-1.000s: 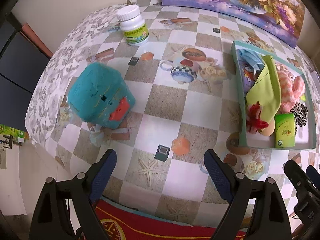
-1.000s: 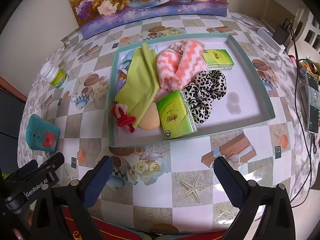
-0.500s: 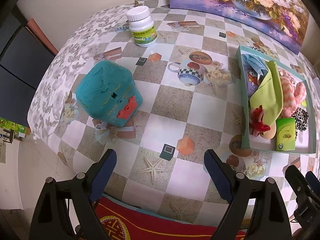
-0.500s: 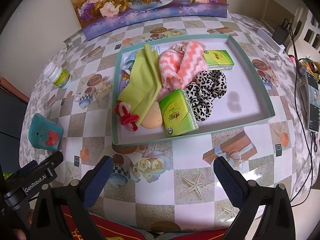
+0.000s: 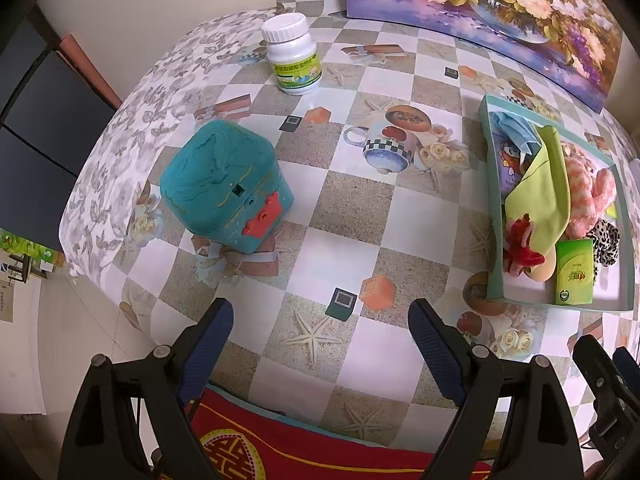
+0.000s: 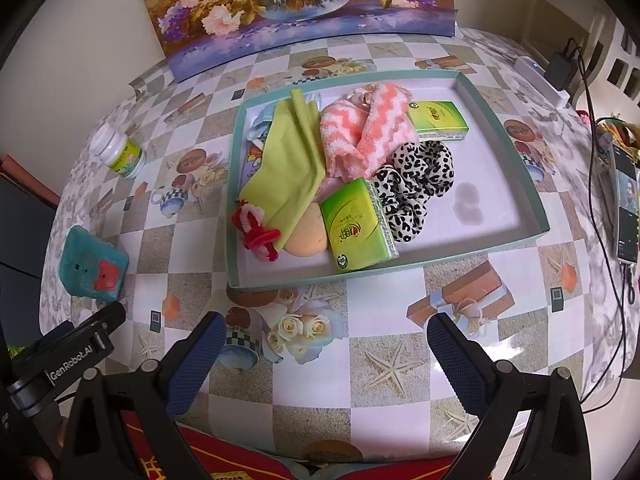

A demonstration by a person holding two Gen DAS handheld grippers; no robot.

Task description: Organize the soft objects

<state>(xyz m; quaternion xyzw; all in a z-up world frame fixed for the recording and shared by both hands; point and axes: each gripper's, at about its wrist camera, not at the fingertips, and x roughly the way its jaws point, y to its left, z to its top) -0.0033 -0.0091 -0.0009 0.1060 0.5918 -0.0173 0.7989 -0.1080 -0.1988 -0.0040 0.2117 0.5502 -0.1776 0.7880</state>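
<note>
A teal-rimmed tray holds soft things: a lime green cloth, pink-and-white fuzzy socks, a leopard-print scrunchie, a red scrunchie, an orange sponge and two green tissue packs. The tray also shows in the left wrist view. My right gripper is open and empty, near the table's front edge below the tray. My left gripper is open and empty over the table's front left part.
A teal box with a red latch and a white pill bottle stand on the checked tablecloth left of the tray. A flower painting leans at the back. A phone and cables lie at the right edge.
Both grippers have drawn back a little toward the table's front edge; the objects look slightly farther off. Nothing on the table has moved.
</note>
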